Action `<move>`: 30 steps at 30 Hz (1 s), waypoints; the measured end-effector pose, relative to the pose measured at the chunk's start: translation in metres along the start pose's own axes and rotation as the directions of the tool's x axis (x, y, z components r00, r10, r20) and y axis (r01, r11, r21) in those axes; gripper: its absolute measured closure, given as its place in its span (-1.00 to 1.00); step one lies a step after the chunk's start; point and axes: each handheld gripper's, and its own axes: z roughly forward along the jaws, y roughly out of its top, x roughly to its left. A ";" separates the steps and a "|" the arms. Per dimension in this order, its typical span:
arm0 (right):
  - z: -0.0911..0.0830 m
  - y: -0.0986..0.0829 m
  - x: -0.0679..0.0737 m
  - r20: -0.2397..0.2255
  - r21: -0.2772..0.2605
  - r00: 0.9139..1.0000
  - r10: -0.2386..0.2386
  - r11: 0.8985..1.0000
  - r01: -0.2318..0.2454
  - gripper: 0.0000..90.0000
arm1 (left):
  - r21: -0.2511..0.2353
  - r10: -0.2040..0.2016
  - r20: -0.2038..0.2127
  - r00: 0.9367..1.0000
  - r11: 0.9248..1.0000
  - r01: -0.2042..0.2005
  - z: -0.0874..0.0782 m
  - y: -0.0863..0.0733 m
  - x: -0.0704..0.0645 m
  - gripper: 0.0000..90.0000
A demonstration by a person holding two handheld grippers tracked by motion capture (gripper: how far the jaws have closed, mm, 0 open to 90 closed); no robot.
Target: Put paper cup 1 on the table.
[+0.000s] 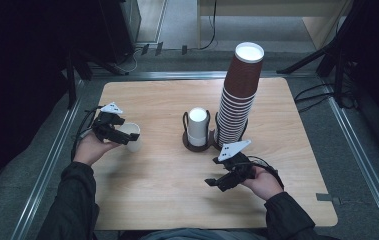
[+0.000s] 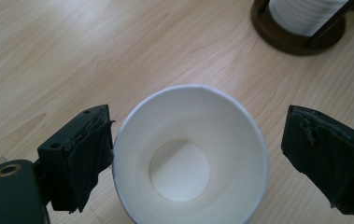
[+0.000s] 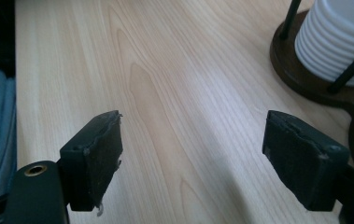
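Observation:
A white paper cup (image 1: 134, 135) stands on the wooden table (image 1: 162, 185) at the left. My left gripper (image 1: 125, 135) is open around the cup (image 2: 188, 158); its left pad (image 2: 90, 158) touches the rim, while the right pad (image 2: 324, 158) stays a little apart. I look down into the empty cup. My right gripper (image 1: 216, 182) hovers over the table's front middle, open with nothing between its jaws (image 3: 193, 149). A dark wire holder (image 1: 197, 142) with a short stack of white cups (image 1: 197, 125) sits mid-table, and beside it rises a tall stack of brown cups (image 1: 238, 95).
The holder's dark base (image 3: 305, 79) with ribbed white cups (image 3: 338, 42) lies just right of my right gripper's line. The same base (image 2: 296, 35) sits beyond the cup in the left gripper view. Dark stands and cables ring the table.

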 end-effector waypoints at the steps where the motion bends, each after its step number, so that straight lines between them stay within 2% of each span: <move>1: -0.001 0.000 0.000 -0.001 -0.008 1.000 -0.003 1.000 0.003 -0.54 | -0.001 0.005 -0.007 1.000 1.000 -0.005 -0.002 0.001 -0.001 -0.80; 9: -0.002 0.000 -0.001 0.001 -0.023 1.000 -0.020 1.000 0.020 -0.54 | -0.010 0.054 0.012 0.998 0.999 -0.053 -0.011 0.011 -0.016 -0.83; 13: -0.005 0.000 -0.001 0.002 -0.040 1.000 -0.007 0.999 0.007 -0.54 | -0.022 0.055 0.035 0.998 0.998 -0.054 -0.013 0.016 -0.023 -0.84; 18: -0.008 0.000 -0.003 0.010 -0.035 1.000 0.010 0.999 -0.010 -0.56 | -0.002 0.066 0.046 0.997 0.998 -0.066 -0.009 0.019 -0.035 -0.84; 21: -0.011 0.002 -0.002 0.018 -0.018 1.000 -0.015 1.000 0.015 -0.63 | 0.000 0.058 0.080 0.995 0.998 -0.058 -0.005 0.021 -0.040 -0.84; 25: -0.013 0.003 -0.003 0.027 -0.037 1.000 0.006 0.999 -0.005 -0.68 | -0.002 0.084 0.089 0.993 0.996 -0.084 -0.003 0.022 -0.049 -0.84; 30: -0.016 0.002 -0.005 0.003 -0.018 1.000 0.018 1.000 -0.017 -0.68 | -0.013 0.109 0.100 0.989 0.994 -0.108 0.001 0.022 -0.059 -0.84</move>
